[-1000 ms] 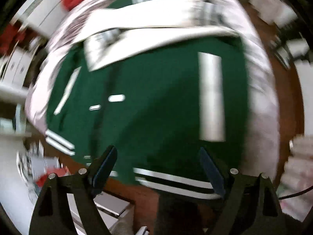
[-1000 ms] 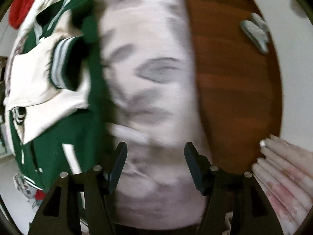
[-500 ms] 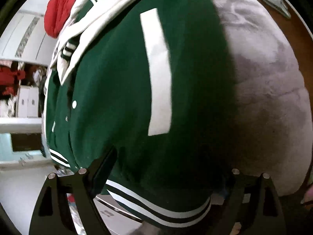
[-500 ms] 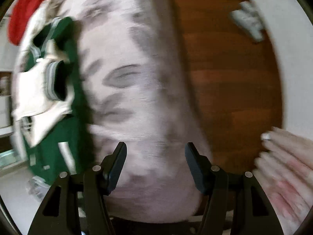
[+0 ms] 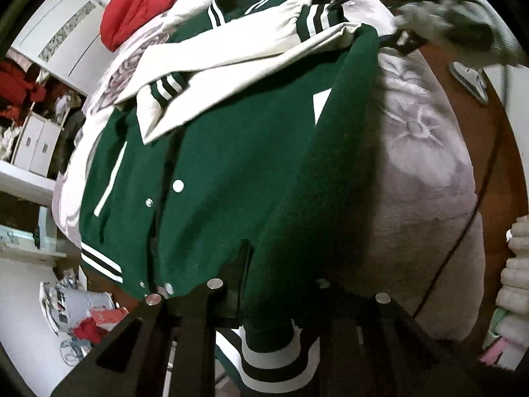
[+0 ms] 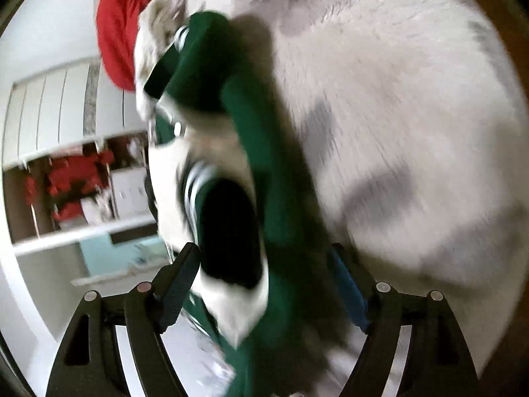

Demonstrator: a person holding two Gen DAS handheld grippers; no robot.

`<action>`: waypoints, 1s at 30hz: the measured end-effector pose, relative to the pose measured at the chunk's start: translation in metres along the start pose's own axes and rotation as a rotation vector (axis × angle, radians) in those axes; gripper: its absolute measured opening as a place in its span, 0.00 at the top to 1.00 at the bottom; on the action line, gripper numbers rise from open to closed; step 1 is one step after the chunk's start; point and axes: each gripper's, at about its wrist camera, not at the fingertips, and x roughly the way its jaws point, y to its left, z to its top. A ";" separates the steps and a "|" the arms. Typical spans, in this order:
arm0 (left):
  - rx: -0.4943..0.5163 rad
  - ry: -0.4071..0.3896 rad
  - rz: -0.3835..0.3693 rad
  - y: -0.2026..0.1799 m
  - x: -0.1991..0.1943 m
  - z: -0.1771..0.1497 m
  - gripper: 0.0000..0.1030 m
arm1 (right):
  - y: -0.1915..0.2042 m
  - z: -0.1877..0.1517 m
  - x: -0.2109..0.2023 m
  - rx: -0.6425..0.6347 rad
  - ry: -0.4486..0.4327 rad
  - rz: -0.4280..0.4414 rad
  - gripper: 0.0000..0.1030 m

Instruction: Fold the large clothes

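Jacket (image 5: pixel 224 172): dark green body, cream sleeves (image 5: pixel 264 33), cuffs and hem banded green, white and black, white snaps down the front. Blanket (image 5: pixel 429 172): pale pinkish-white with grey flower print. Red garment (image 5: pixel 142 3), far left. Floor (image 5: pixel 496 152): reddish-brown wood. Grippers (image 6: pixel 264 284): black, one pad (image 6: pixel 347 291) blue.
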 end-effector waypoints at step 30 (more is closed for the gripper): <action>-0.693 0.078 -0.376 0.401 0.079 -0.038 0.86 | 0.446 -0.077 0.316 -0.327 0.071 -0.590 0.85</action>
